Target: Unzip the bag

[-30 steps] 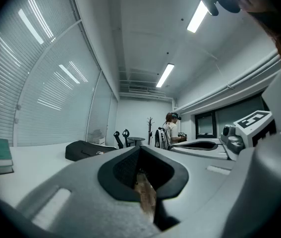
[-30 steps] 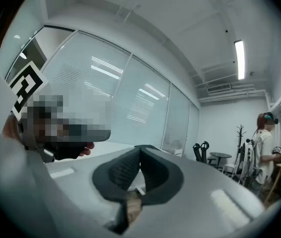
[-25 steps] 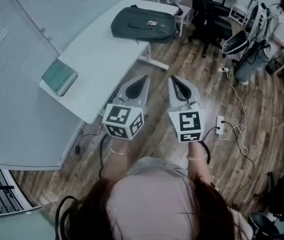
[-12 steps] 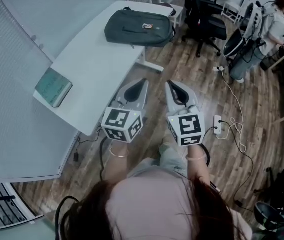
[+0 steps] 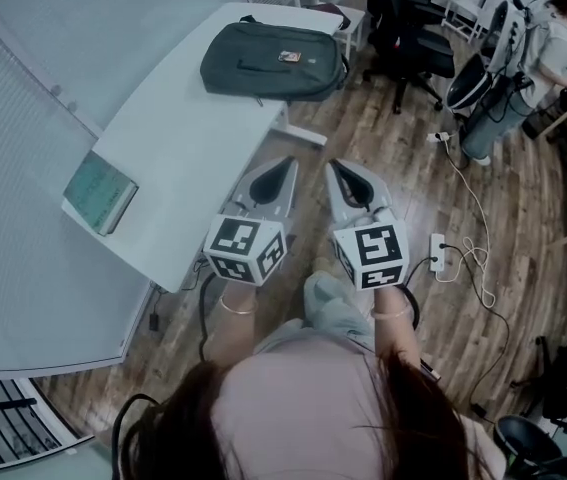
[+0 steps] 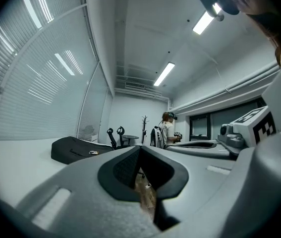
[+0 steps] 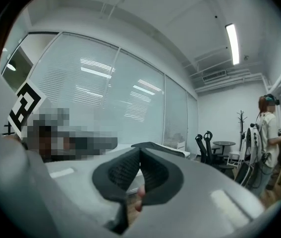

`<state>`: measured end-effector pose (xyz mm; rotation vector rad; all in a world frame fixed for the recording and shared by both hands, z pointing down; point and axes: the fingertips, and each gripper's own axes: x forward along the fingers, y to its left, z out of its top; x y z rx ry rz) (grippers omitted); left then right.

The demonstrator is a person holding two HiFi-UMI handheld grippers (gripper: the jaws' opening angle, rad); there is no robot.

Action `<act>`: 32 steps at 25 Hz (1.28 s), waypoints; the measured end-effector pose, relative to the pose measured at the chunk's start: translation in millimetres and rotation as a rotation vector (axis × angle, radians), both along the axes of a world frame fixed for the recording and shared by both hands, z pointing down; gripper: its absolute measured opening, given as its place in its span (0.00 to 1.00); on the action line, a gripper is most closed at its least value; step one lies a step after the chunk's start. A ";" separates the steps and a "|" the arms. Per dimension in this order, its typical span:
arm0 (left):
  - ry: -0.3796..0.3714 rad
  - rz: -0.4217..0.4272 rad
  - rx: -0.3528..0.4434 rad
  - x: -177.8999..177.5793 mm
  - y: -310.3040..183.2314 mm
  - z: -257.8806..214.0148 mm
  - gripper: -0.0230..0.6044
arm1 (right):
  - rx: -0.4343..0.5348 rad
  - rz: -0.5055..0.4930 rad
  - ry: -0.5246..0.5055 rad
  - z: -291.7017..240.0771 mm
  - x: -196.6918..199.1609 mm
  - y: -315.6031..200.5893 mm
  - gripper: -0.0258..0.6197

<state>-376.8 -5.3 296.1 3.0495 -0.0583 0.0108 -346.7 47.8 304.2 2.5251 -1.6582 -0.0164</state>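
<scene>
The left hand-held gripper and right hand-held gripper, both clenched and empty, have come nearer the bag; unzipping is not begun.

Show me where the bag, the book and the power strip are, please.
bag (image 5: 263, 53): head view, on its dark top panel.
book (image 5: 100, 192): head view, middle of its green cover.
power strip (image 5: 439, 251): head view, middle of its white body.
</scene>
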 end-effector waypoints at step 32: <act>-0.109 -0.107 0.006 174.3 -126.3 27.9 0.05 | -0.060 -0.116 -0.032 44.9 164.1 -119.0 0.04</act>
